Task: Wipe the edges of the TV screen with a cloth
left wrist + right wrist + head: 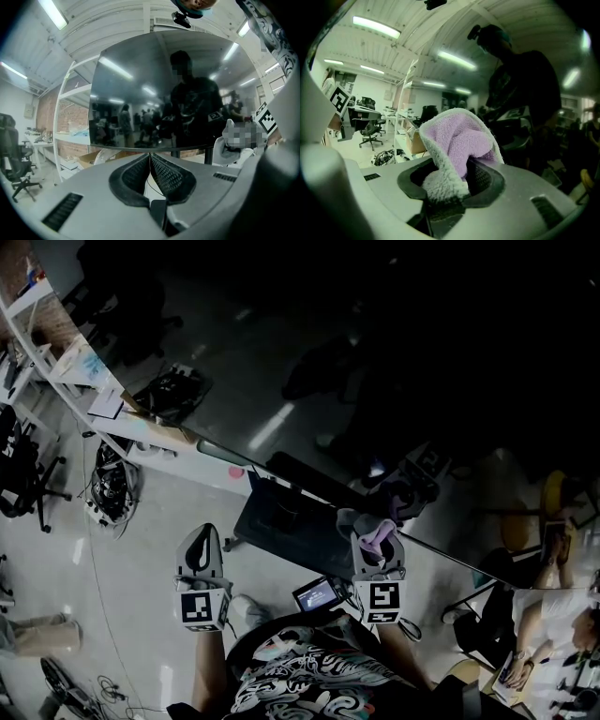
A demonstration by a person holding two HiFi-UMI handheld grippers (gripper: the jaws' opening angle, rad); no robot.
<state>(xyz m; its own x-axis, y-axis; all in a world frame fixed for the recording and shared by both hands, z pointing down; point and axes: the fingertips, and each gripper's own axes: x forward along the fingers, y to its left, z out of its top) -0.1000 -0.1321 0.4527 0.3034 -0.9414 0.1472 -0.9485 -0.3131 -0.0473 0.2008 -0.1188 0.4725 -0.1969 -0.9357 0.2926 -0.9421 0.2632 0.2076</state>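
Your right gripper (375,545) has its jaws clamped on a bunched purple cloth (461,150), and the wad stands proud of the jaw tips. The head view puts that cloth at the lower edge of the TV (375,352), just right of the dark stand (281,521), with its reflection close behind it in the glass. You cannot tell whether it touches the frame. Your left gripper (202,542) hangs off to the left, short of the screen, jaws pressed together on nothing; its view looks square at the whole panel. Judged step: the wipe is at the bottom edge, either about to start or in its run, and nothing shows how much edge is done. The next move calls for pressing the cloth onto the edge strip and drawing it along the frame, wrist steady so only fleece meets the panel, not the hard jaw tips. Keep the clamp firm, since a loose fold could drag out. The left side has no job here
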